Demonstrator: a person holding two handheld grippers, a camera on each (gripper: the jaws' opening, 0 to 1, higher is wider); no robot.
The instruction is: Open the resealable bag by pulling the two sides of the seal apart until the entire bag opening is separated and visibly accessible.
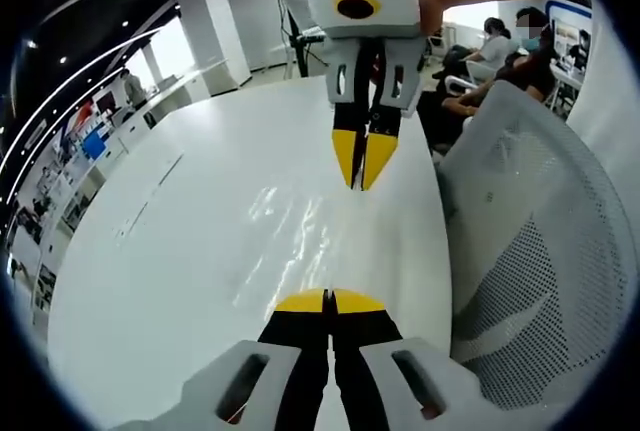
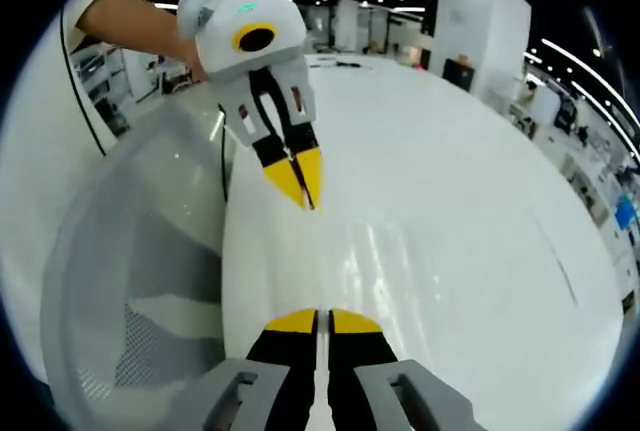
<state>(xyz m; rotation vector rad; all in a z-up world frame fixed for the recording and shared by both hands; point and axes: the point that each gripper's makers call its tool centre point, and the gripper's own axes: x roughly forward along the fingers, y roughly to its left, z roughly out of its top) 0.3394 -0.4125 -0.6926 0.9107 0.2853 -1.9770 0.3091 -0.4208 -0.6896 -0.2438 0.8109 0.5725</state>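
While pulling, keep both pairs of tongs tight: left gripper (image 1: 330,301) with yellow tips pressed together, right gripper (image 1: 362,166) likewise closed, each apparently pinching one lip of the bag (image 1: 300,231). Hard to be sure, since the clear film reads only as a faint glossy shimmer stretched between the tips, low over the table (image 1: 180,281). Draw straight apart and level, slowly, then regrip further along the seal if only the middle parts. Avoid twisting, which could slip the film out. Just beside the grip line, mind the table edge and the mesh chair (image 1: 530,251) pushed close. Plenty of bare white top on the other side. Farther off, seated people (image 1: 490,51), well clear.
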